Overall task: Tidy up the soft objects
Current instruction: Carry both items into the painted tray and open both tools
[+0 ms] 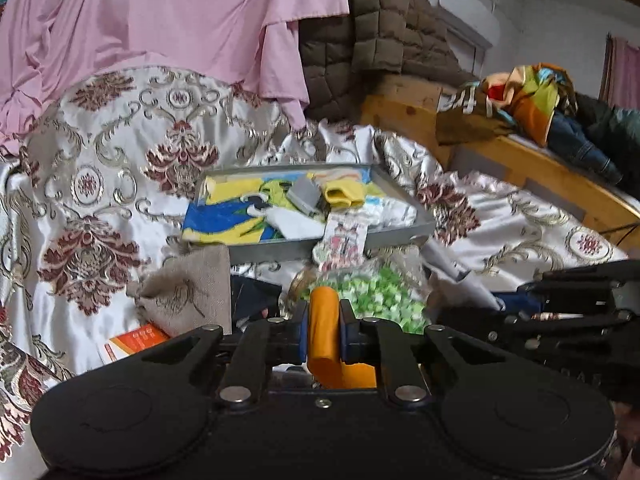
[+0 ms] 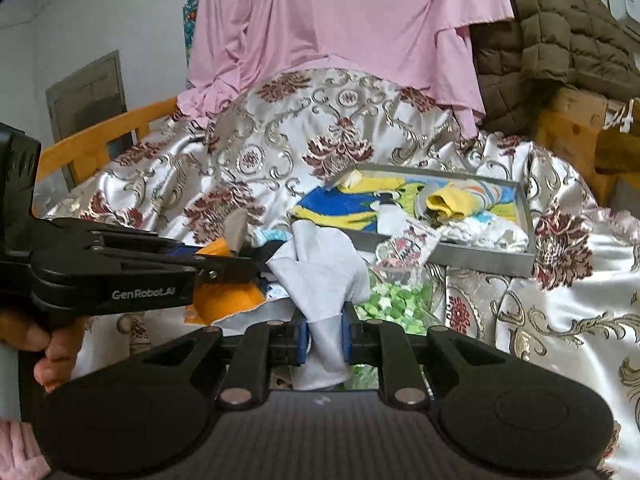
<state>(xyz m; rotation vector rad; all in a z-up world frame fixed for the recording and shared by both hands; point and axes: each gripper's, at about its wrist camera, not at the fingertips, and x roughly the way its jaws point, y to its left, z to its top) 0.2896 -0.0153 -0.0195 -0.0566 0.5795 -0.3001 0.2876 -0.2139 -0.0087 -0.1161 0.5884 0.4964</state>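
My left gripper (image 1: 324, 314) is shut on a fold of orange cloth (image 1: 326, 344), held above the bed. In the right wrist view the left gripper (image 2: 246, 258) comes in from the left, a hand on its handle, with the orange cloth (image 2: 224, 300) hanging below it. My right gripper (image 2: 324, 330) is shut on a pale grey cloth (image 2: 320, 264) that rises in a bunch between the fingers. Whether the two cloths are one piece I cannot tell. A grey tray (image 1: 280, 251) (image 2: 480, 265) lies beyond, with yellow, blue and white soft items in it.
A clear bag of green-and-white pieces (image 1: 376, 294) (image 2: 396, 298) lies before the tray. A beige pouch (image 1: 192, 288) and an orange box (image 1: 136, 340) lie at the left. A patterned satin cover (image 1: 100, 184), pink sheet (image 1: 160, 20), brown quilted coat (image 1: 380, 40) and wooden frame (image 1: 520, 160) with clothes surround them.
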